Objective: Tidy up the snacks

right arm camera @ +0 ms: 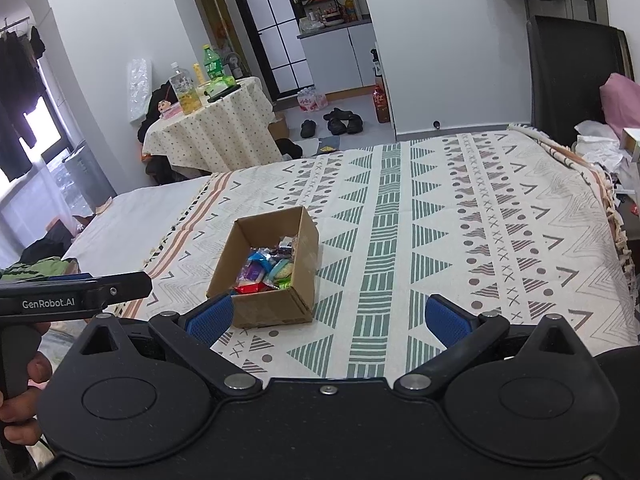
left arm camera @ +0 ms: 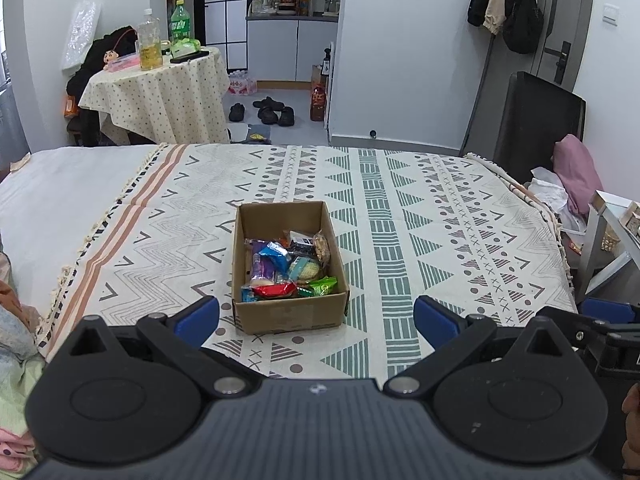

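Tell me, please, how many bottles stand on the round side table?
2: a clear bottle holding yellow liquid near the table's front left, and a green bottle just behind it to the right. Others may be hidden.

Both grippers hang side by side, level and pointing forward, and each one grips nothing. The left gripper (left arm camera: 316,314) has its blue-padded fingers (left arm camera: 198,314) spread wide, and in the right wrist view its black body juts in from the left edge with a hand (right arm camera: 18,396) wrapped round the handle below it. The right gripper (right arm camera: 328,316) is spread just as wide, blue pads (right arm camera: 444,318) angled outward.
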